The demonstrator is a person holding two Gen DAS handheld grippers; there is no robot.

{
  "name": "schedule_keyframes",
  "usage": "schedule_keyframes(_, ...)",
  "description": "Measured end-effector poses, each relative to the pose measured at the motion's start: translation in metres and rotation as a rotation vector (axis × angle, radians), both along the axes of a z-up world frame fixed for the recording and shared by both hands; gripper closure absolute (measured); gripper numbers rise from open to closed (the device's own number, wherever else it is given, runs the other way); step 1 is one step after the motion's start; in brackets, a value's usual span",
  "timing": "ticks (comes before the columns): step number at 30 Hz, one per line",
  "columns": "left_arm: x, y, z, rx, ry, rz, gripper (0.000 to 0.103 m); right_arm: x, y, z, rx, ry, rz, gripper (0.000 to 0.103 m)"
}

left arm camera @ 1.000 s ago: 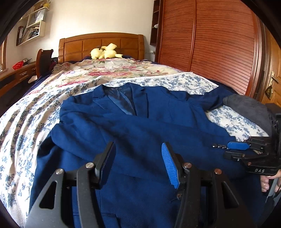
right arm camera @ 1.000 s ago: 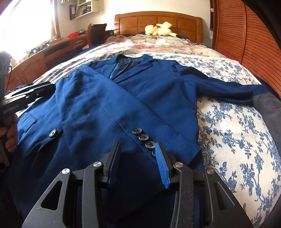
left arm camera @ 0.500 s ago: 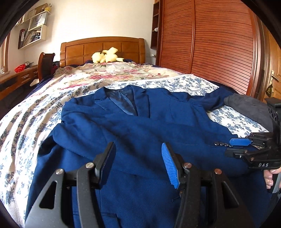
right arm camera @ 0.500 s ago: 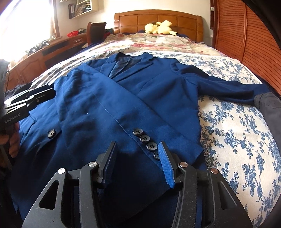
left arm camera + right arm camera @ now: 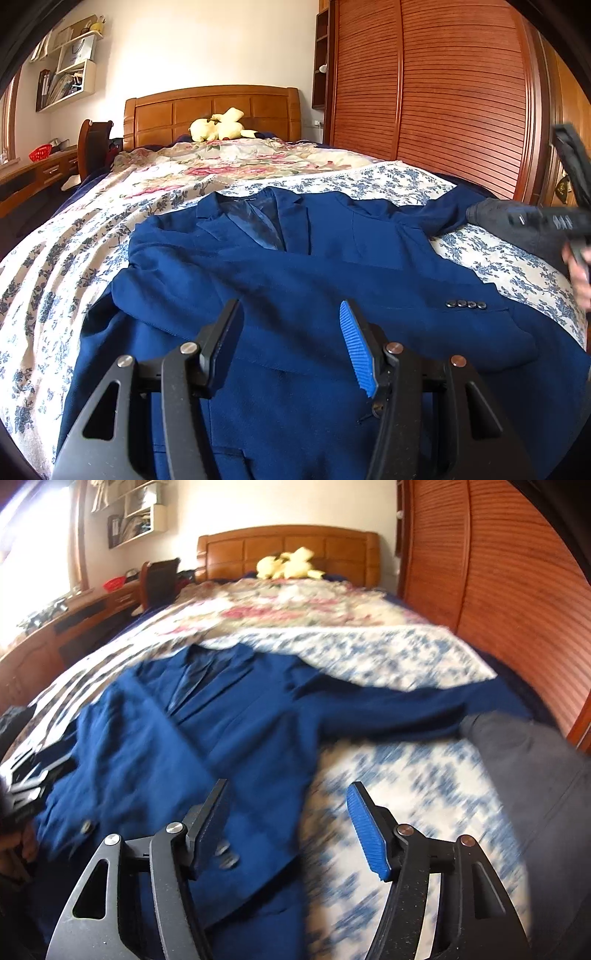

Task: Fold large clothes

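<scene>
A dark blue blazer lies face up on the bed, collar toward the headboard. One sleeve is folded across its front, with its cuff buttons showing. The other sleeve stretches out to the right. My left gripper hovers open over the lower front of the blazer with nothing between its fingers. My right gripper is lifted above the blazer's right edge, its jaws opening and empty. The cuff buttons sit just under its left finger. The right wrist view is blurred.
A grey garment lies at the bed's right edge by the outstretched sleeve. The floral bedspread covers the bed. A yellow plush toy rests at the wooden headboard. A slatted wardrobe stands right, a desk left.
My right gripper has let go of the folded sleeve's cuff, risen up and to the right, and its jaws have widened. The left gripper has stayed where it was.
</scene>
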State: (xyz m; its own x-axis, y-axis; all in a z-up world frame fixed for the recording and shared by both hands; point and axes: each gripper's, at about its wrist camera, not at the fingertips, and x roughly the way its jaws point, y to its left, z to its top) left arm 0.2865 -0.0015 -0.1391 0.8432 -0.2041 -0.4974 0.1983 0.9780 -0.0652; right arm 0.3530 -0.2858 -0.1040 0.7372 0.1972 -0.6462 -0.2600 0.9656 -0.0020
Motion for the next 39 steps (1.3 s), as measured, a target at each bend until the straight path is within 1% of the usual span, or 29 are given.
schedule_keyframes(4, -0.002, -0.002, 0.001, 0.010, -0.012, -0.003, 0.050, 0.042, -0.021, -0.002, 0.008, 0.021, -0.056, 0.037)
schedule_keyframes(6, -0.002, -0.003, 0.001, 0.014, -0.012, -0.004, 0.050, 0.068, -0.032, -0.008, 0.003, 0.028, -0.086, 0.037)
schedule_keyframes(13, -0.002, -0.004, 0.002, 0.016, -0.012, -0.006, 0.050, 0.129, -0.055, -0.041, -0.009, 0.089, -0.181, 0.037)
schedule_keyframes(17, -0.002, -0.005, 0.002, 0.019, -0.008, -0.008, 0.050, 0.158, -0.074, -0.060, 0.031, 0.151, -0.255, 0.037)
schedule_keyframes(20, -0.002, -0.005, 0.002, 0.020, -0.008, -0.011, 0.050, 0.169, -0.085, -0.070, 0.072, 0.192, -0.300, 0.037)
schedule_keyframes(23, -0.002, -0.005, 0.002, 0.019, -0.008, -0.011, 0.050, 0.176, -0.093, -0.081, 0.094, 0.239, -0.342, 0.037)
schedule_keyframes(24, -0.002, -0.005, 0.002, 0.018, -0.007, -0.011, 0.050, 0.177, -0.093, -0.083, 0.087, 0.245, -0.357, 0.036)
schedule_keyframes(27, -0.003, -0.005, 0.002, 0.015, -0.007, -0.011, 0.050, 0.180, -0.088, -0.085, 0.046, 0.242, -0.367, 0.030)
schedule_keyframes(29, -0.003, -0.005, 0.002, 0.016, -0.007, -0.012, 0.050, 0.182, -0.086, -0.088, 0.026, 0.256, -0.385, 0.026)
schedule_keyframes(34, -0.003, -0.005, 0.002, 0.017, -0.007, -0.012, 0.050, 0.191, -0.090, -0.092, 0.069, 0.283, -0.424, 0.017)
schedule_keyframes(37, -0.002, -0.005, 0.002, 0.017, -0.007, -0.011, 0.050, 0.196, -0.089, -0.092, 0.080, 0.288, -0.423, 0.017)
schedule_keyframes(38, -0.002, -0.005, 0.002, 0.017, -0.007, -0.012, 0.050, 0.198, -0.088, -0.092, 0.082, 0.291, -0.406, 0.020)
schedule_keyframes(39, -0.002, -0.005, 0.002, 0.018, -0.006, -0.012, 0.050, 0.200, -0.087, -0.091, 0.081, 0.289, -0.389, 0.030)
